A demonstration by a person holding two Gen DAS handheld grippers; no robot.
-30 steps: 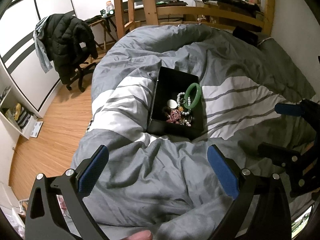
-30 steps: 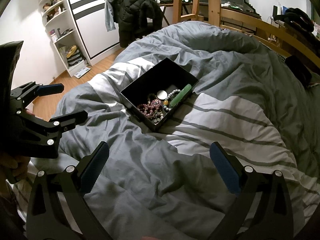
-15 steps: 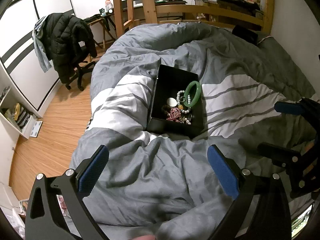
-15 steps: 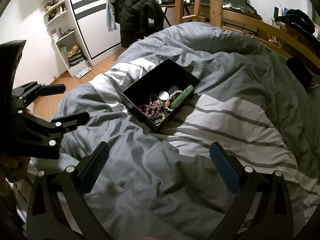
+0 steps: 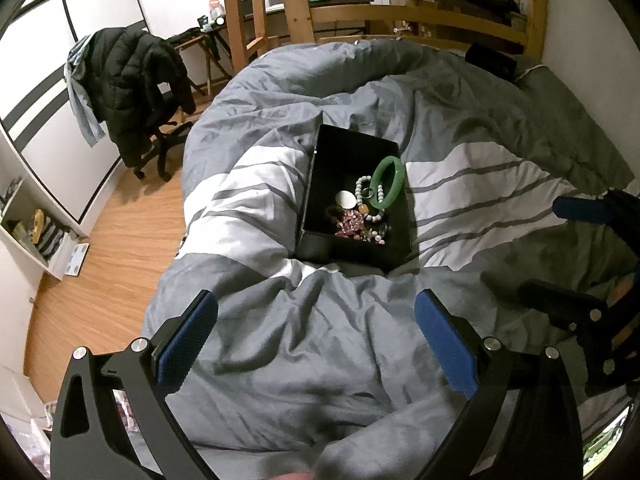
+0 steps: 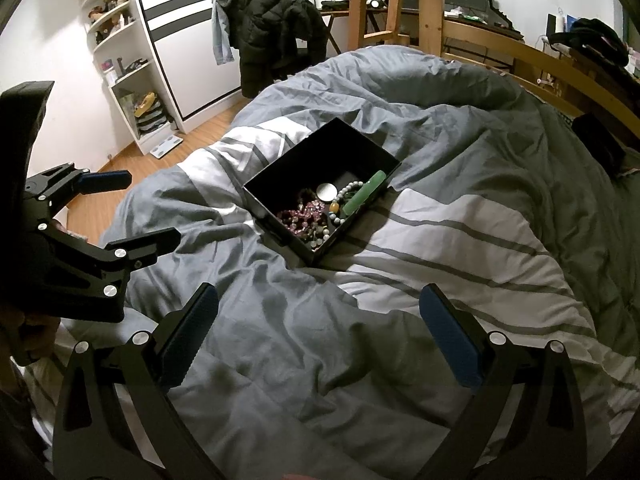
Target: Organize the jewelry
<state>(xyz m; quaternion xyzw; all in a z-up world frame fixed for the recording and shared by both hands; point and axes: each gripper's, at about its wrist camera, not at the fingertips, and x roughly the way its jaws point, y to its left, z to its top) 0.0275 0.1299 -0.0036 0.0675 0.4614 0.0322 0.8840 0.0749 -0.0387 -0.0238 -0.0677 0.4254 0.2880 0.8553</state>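
Note:
A black open box point(image 5: 316, 184) point(image 6: 276, 176) lies on the grey striped duvet. Inside it are a green bangle point(image 5: 386, 181) point(image 6: 362, 197), a pale bead bracelet point(image 5: 362, 196) point(image 6: 344, 194), a round silver disc point(image 5: 345, 200) point(image 6: 327, 191) and a heap of pink and purple beads point(image 5: 350, 222) point(image 6: 300, 216). My left gripper point(image 5: 316, 338) is open and empty, hovering over the duvet short of the box. My right gripper point(image 6: 318, 330) is also open and empty, likewise nearer than the box. Each gripper shows at the edge of the other's view.
The duvet point(image 5: 304, 344) covers a wooden-framed bed point(image 5: 400, 12). A chair with a black jacket point(image 5: 132, 80) point(image 6: 272, 28) stands on the wood floor at left. White shelves point(image 6: 128, 80) line the wall. A desk point(image 6: 460, 12) with clutter sits behind the bed.
Both grippers have drifted slightly nearer the box; the box sits a little lower in both views. Both stay open, and the jewelry has not moved.

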